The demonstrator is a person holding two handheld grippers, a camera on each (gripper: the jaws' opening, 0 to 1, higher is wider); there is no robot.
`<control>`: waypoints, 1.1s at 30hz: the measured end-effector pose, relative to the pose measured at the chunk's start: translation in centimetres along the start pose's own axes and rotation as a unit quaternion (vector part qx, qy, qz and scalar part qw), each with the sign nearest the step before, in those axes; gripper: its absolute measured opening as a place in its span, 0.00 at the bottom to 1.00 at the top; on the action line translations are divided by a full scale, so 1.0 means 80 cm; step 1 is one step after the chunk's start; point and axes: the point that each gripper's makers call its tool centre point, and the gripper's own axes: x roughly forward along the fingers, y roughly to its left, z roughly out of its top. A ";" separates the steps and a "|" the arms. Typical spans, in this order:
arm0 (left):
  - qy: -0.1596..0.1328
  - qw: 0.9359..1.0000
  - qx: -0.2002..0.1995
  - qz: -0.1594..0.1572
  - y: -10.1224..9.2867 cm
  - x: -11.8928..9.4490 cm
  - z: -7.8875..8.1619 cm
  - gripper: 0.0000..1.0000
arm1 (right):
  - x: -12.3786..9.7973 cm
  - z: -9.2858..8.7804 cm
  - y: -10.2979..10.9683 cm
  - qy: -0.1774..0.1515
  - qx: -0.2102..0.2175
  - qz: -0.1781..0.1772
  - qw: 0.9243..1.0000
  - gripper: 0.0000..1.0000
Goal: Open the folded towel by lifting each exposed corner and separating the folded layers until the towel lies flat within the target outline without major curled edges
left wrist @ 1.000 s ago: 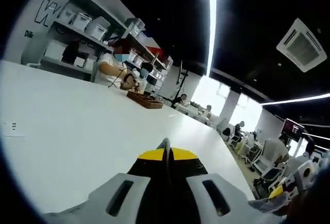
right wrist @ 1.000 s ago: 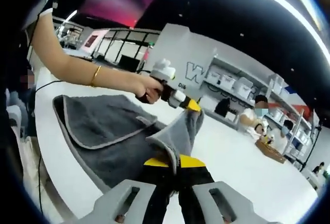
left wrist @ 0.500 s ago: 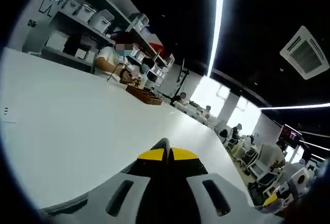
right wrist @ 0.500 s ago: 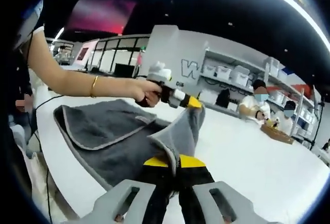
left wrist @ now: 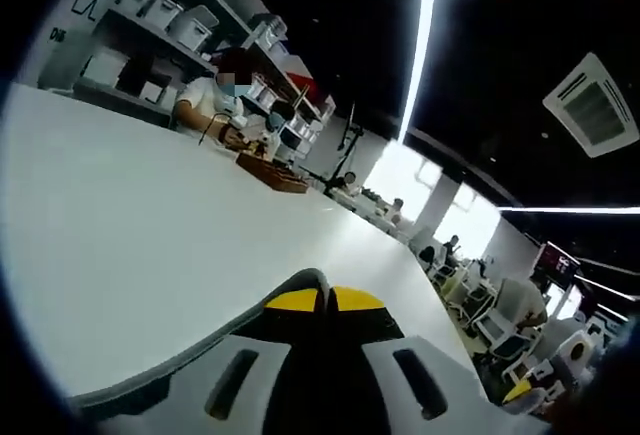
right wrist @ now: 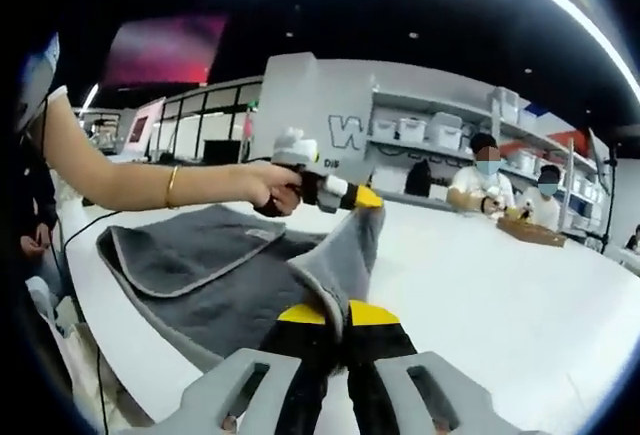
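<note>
Right gripper view, right gripper [right wrist: 337,312] pinching grey towel [right wrist: 215,280] corner, left gripper [right wrist: 362,199] clamping another corner, both raised above white table [right wrist: 520,295].

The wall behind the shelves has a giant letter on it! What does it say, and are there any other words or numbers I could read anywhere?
"W": one large outlined letter on the white wall, beside the shelves; whatever follows it is hidden.
Small dark print just below that letter: too small and blurred to read.
Boxes on the shelves: any labels are too small to read.
Grey towel, table and grippers: no writing can be made out.
</note>
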 end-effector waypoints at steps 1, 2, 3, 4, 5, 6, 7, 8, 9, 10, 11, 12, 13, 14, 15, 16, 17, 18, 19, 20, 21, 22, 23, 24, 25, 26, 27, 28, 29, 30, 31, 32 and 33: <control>0.000 1.000 0.002 0.002 0.000 0.002 0.001 0.02 | 0.000 0.000 -0.002 -0.001 0.003 -0.002 1.000 0.00; -0.002 1.000 0.005 0.005 0.002 0.004 0.003 0.02 | 0.001 -0.002 -0.004 -0.001 0.008 -0.003 1.000 0.00; -0.004 1.000 0.006 0.007 0.003 0.005 0.004 0.02 | 0.002 -0.003 -0.004 0.000 0.008 -0.003 1.000 0.00; -0.009 1.000 0.003 0.011 0.005 0.007 0.007 0.02 | 0.003 -0.004 -0.004 0.002 0.008 -0.004 1.000 0.00; -0.011 1.000 0.000 0.012 0.006 0.010 0.008 0.02 | 0.003 -0.006 -0.005 0.005 0.011 -0.005 1.000 0.00; -0.012 1.000 -0.007 0.012 0.007 0.013 0.008 0.02 | 0.004 -0.007 -0.005 0.006 0.012 -0.005 1.000 0.00; -0.011 1.000 -0.008 0.012 0.007 0.016 0.007 0.02 | 0.004 -0.008 -0.005 0.006 0.015 -0.004 1.000 0.00; -0.007 1.000 -0.007 0.013 0.007 0.019 0.004 0.02 | 0.003 -0.010 -0.006 0.006 0.021 -0.005 1.000 0.00; -0.004 1.000 -0.006 0.013 0.006 0.021 0.001 0.02 | 0.003 -0.011 -0.006 0.007 0.024 -0.006 1.000 0.00; -0.001 1.000 -0.004 0.012 0.005 0.024 -0.003 0.02 | 0.002 -0.012 -0.007 0.008 0.026 -0.006 1.000 0.00; 0.001 1.000 -0.005 0.011 0.004 0.025 -0.005 0.02 | 0.001 -0.013 -0.007 0.009 0.028 -0.007 1.000 0.00; 0.004 1.000 -0.006 0.010 0.005 0.028 -0.009 0.02 | 0.000 -0.015 -0.008 0.010 0.030 -0.008 0.999 0.00; 0.009 1.000 -0.006 0.011 0.005 0.029 -0.013 0.02 | 0.000 -0.016 -0.009 0.010 0.032 -0.009 0.999 0.00; 0.010 1.000 -0.009 0.011 0.003 0.030 -0.015 0.02 | -0.001 -0.017 -0.010 0.010 0.035 -0.010 0.999 0.00; 0.011 1.000 0.003 -0.021 -0.011 0.030 -0.018 0.02 | -0.002 -0.017 -0.011 0.008 0.038 -0.013 0.999 0.00; 0.017 1.000 0.004 -0.025 -0.015 0.030 -0.023 0.02 | -0.003 -0.018 -0.013 0.010 0.034 -0.017 0.999 0.00; 0.017 1.000 0.002 -0.016 -0.013 0.031 -0.023 0.03 | -0.004 -0.021 -0.016 0.016 0.026 -0.023 0.999 0.00; 0.018 1.000 0.002 -0.015 -0.013 0.031 -0.023 0.03 | -0.003 -0.022 -0.017 0.018 0.025 -0.026 0.999 0.00; 0.018 1.000 0.005 -0.014 -0.012 0.032 -0.022 0.03 | -0.003 -0.023 -0.017 0.018 0.026 -0.025 0.999 0.00; 0.017 1.000 0.004 -0.014 -0.011 0.032 -0.021 0.03 | -0.003 -0.023 -0.016 0.016 0.031 -0.024 0.999 0.00; 0.013 1.000 0.000 -0.012 -0.010 0.032 -0.018 0.03 | -0.003 -0.023 -0.016 0.015 0.033 -0.023 0.999 0.00; 0.008 1.000 -0.007 -0.008 -0.006 0.031 -0.013 0.03 | -0.003 -0.023 -0.016 0.013 0.037 -0.023 0.999 0.00; 0.006 1.000 -0.011 -0.006 -0.004 0.031 -0.011 0.03 | -0.004 -0.024 -0.017 0.013 0.038 -0.024 0.999 0.00; 0.005 1.000 -0.015 -0.004 -0.001 0.032 -0.009 0.03 | -0.004 -0.025 -0.018 0.013 0.040 -0.026 0.999 0.00; 0.002 1.000 -0.024 -0.004 0.000 0.032 -0.009 0.04 | -0.006 -0.025 -0.020 0.011 0.046 -0.029 0.998 0.00; 0.000 0.999 -0.037 -0.009 -0.002 0.033 -0.009 0.05 | -0.007 -0.025 -0.022 0.009 0.049 -0.031 0.998 0.00; -0.001 0.999 -0.041 -0.013 -0.003 0.035 -0.010 0.08 | -0.008 -0.025 -0.025 0.004 0.056 -0.035 0.998 0.01; -0.001 0.999 -0.038 -0.013 -0.003 0.036 -0.010 0.10 | -0.009 -0.025 -0.028 0.003 0.061 -0.039 0.997 0.01; -0.002 0.999 -0.029 -0.014 -0.005 0.039 -0.012 0.13 | -0.011 -0.027 -0.031 0.004 0.064 -0.043 0.997 0.01; -0.001 1.000 -0.024 -0.014 -0.006 0.040 -0.013 0.18 | -0.012 -0.027 -0.033 0.005 0.064 -0.045 0.997 0.01; -0.001 1.000 -0.017 -0.016 -0.009 0.042 -0.014 0.22 | -0.012 -0.028 -0.035 0.005 0.065 -0.049 0.997 0.01; -0.001 1.000 -0.018 -0.016 -0.009 0.045 -0.014 0.25 | -0.014 -0.028 -0.037 0.004 0.067 -0.053 0.996 0.01; 0.000 1.000 -0.024 -0.019 -0.011 0.047 -0.016 0.29 | -0.015 -0.028 -0.040 0.004 0.069 -0.058 0.996 0.01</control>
